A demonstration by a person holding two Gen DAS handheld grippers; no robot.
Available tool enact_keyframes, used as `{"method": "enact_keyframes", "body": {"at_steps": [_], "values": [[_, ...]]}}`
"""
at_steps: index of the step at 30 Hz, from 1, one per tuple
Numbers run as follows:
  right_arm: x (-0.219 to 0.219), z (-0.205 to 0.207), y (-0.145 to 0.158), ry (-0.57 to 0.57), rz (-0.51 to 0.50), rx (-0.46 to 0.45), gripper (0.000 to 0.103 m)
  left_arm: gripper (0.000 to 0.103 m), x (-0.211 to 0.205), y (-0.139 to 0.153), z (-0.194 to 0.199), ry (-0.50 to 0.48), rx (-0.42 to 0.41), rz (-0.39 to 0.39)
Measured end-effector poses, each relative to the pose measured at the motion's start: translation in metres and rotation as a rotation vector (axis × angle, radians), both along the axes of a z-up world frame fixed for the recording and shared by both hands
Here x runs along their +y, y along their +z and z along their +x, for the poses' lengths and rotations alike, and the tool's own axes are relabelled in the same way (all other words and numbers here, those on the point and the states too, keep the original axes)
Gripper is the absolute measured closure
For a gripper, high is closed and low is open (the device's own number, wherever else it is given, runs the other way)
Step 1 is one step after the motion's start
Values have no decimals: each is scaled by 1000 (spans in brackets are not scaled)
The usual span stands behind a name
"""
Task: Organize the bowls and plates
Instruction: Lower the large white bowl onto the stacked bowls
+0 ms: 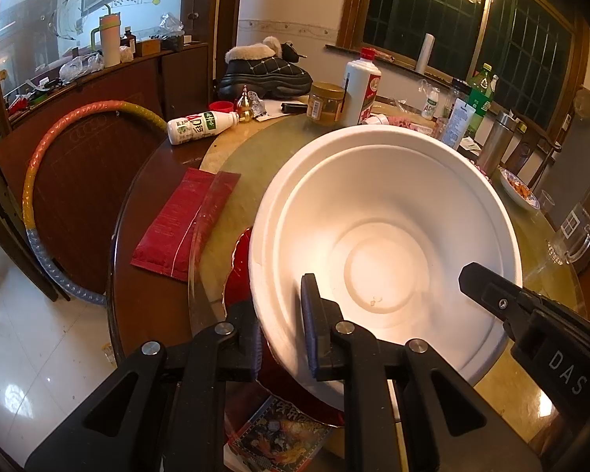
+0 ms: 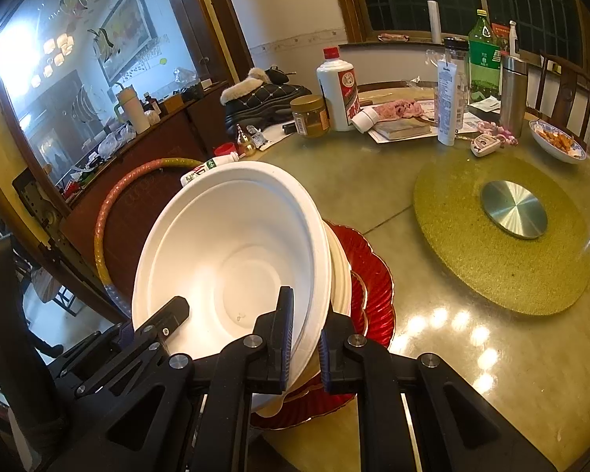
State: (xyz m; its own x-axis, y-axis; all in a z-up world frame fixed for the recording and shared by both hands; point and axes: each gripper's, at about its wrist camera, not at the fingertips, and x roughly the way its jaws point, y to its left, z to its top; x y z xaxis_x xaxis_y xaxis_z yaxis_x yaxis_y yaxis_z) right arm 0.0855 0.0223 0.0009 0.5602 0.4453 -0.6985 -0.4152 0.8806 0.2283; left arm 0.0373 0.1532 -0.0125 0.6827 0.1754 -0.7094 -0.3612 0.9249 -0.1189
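Both hand-held grippers clamp the same white bowl: left hand-held gripper [image 1: 281, 330] pinches the near-left rim of the bowl [image 1: 385, 236], fingers nearly closed on the wall; right hand-held gripper [image 2: 305, 348] pinches the opposite rim of it [image 2: 236, 259]. The bowl is tilted, over a red plate [image 2: 377, 275] on the surface [image 2: 373, 181]; a cream dish sits under the bowl, contact unclear. The surface is a round greenish glass top with a yellow-green turntable [image 2: 503, 236], cluttered: white liquor bottle [image 2: 338, 86], jar [image 2: 310, 116], green bottle [image 2: 483, 51], steel flask [image 2: 513, 94], fur-lined shoe [image 2: 263, 98], red packet [image 1: 185, 222]. A hoop [image 1: 47, 181] leans on a wooden cabinet [image 1: 98, 137]. Dark windows behind.
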Motion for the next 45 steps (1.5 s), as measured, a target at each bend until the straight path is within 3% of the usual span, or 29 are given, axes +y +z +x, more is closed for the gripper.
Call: {"method": "enact_keyframes", "body": {"at_steps": [45], "values": [[-4, -2, -2, 14, -29, 5, 91, 87, -8, -1, 7, -31, 34, 43]]}}
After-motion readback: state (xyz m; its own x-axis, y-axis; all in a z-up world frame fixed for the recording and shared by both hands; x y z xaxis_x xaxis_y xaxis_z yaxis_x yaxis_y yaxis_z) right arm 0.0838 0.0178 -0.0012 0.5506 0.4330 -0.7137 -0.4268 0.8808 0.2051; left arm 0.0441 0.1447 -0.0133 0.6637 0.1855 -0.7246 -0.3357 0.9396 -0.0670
